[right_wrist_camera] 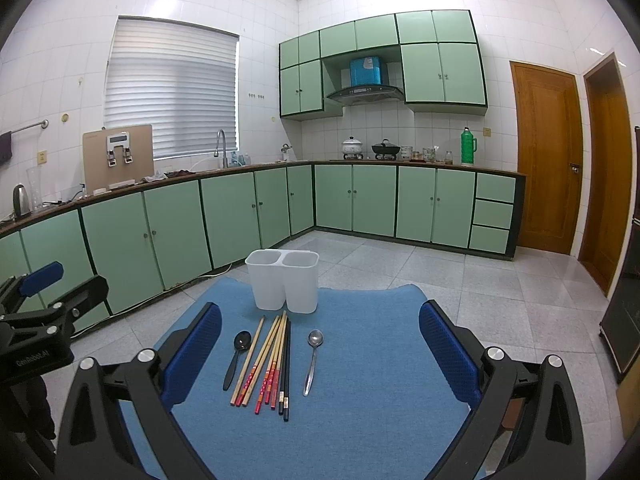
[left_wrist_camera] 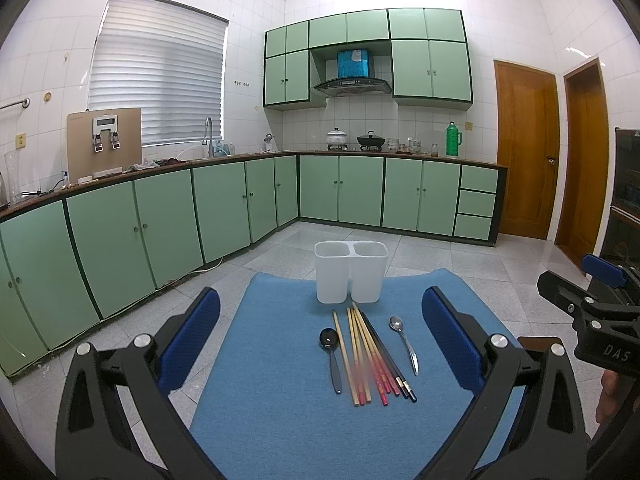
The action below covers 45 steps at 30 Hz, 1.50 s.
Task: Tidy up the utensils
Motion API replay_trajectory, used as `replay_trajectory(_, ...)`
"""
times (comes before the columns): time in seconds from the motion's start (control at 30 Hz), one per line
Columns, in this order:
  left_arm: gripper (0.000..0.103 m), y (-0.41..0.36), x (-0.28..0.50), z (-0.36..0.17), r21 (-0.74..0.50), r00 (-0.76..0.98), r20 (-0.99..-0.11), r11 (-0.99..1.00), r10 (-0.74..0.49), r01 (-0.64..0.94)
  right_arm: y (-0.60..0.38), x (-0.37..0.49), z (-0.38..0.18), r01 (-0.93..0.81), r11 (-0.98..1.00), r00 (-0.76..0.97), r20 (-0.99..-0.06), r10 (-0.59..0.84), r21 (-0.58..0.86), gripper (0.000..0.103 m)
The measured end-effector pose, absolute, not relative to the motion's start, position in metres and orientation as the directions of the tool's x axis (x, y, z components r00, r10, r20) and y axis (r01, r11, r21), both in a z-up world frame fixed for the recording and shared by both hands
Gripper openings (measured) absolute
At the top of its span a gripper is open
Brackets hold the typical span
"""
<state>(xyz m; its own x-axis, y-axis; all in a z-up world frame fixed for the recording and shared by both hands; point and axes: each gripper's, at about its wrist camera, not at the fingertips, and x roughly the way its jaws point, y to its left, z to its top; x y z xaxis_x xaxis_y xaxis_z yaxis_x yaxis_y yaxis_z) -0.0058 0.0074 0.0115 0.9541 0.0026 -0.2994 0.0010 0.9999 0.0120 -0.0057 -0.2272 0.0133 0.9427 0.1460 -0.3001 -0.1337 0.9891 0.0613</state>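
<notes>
Left wrist: blue mat point(left_wrist_camera: 280, 420) over grey tiled floor point(left_wrist_camera: 460, 264), green cabinets point(left_wrist_camera: 168, 224) behind.

Both cameras sit just behind their own claw and look forward and slightly down along the blue-padded fingers, across the table's blue mat point(left_wrist_camera: 280, 420) toward the kitchen corner with the green cabinets point(right_wrist_camera: 372, 200).

The left wrist view faces the white two-cup holder point(left_wrist_camera: 351, 272) almost head-on, with the right claw point(left_wrist_camera: 600, 280) at its right edge.

The right wrist view stands a little to the right (the holder point(right_wrist_camera: 283, 280) falls left of centre), with the left claw point(right_wrist_camera: 40, 288) at its left edge.

Both views share the mat, the holder, the row of chopsticks point(left_wrist_camera: 370, 354) and spoons, and the back wall, from similar closeness.
</notes>
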Motion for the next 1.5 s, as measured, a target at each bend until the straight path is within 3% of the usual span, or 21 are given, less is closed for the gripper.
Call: replay_trajectory(1.5,0.098,0.0083,-0.0072,0.015,0.012,0.954,-0.3,1.0,0.003,0.0,-0.2277,-0.0053,0.0136,-0.132,0.99,0.943,-0.3,0.143,0.057,0.097)
